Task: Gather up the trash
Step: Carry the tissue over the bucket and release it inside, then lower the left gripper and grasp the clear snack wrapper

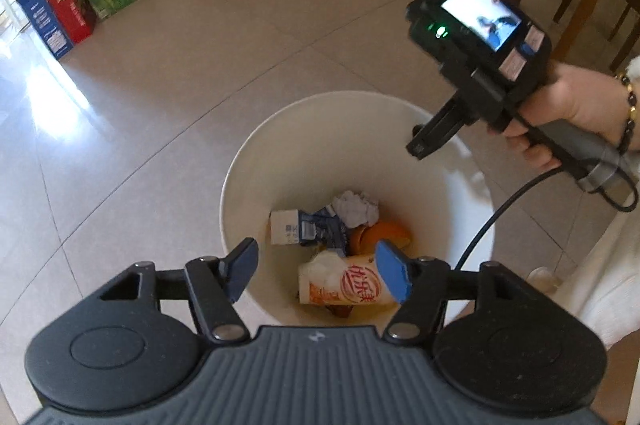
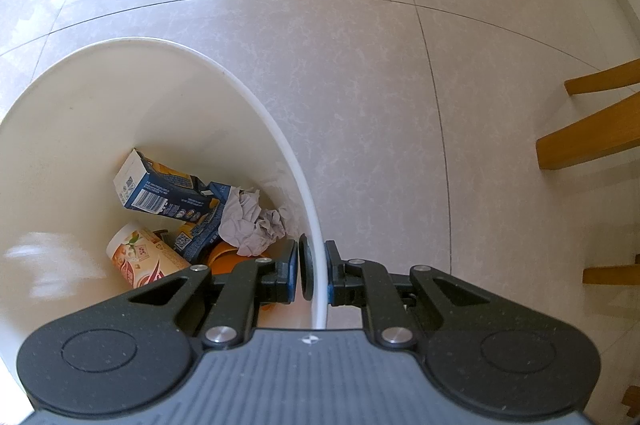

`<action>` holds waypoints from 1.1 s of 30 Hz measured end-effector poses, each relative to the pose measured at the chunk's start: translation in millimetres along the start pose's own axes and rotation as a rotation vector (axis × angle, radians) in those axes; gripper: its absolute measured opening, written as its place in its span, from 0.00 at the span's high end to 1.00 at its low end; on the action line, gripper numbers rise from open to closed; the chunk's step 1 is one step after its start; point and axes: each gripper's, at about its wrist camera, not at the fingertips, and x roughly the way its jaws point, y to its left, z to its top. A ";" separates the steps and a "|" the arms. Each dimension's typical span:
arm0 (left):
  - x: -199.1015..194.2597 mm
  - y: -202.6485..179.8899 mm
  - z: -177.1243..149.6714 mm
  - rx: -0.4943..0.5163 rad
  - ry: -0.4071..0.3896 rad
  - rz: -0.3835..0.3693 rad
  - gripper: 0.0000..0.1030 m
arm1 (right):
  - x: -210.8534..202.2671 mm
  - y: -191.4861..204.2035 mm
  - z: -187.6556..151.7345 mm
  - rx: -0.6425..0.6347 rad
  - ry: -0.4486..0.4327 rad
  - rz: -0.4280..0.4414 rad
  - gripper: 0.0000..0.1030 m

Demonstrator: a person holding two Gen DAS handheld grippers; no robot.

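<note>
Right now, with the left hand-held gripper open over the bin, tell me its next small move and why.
Probably draw the left hand-held gripper away to seek more trash: it is empty, the cup already lies in the bin, and the right hand-held gripper grips the rim.

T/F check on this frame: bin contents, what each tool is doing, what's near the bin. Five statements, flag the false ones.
1. The right tool is clamped on the rim of the white bin. True.
2. The left tool holds the milk tea cup. False: it hangs open over the bin, and the cup lies at the bottom.
3. The bin is empty. False: it holds the cup, a blue and white carton, crumpled paper and orange peel.
4. Wooden chair legs stand near the bin. True.
5. The bin lies on its side. False: it stands upright on the tiled floor.
</note>
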 end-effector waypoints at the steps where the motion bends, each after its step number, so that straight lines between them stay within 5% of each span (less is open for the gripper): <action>1: 1.3 3.5 -3.0 -0.020 0.008 0.000 0.35 | -0.1 0.0 0.0 0.000 0.000 0.000 0.85; 17: -1.1 54.0 -55.2 -0.259 0.093 0.060 0.27 | 0.8 1.8 -0.3 -0.002 -0.002 -0.005 0.85; 33: 135.1 54.7 -154.2 -0.486 0.188 0.072 0.26 | 8.4 7.5 -2.4 -0.018 0.007 -0.028 0.85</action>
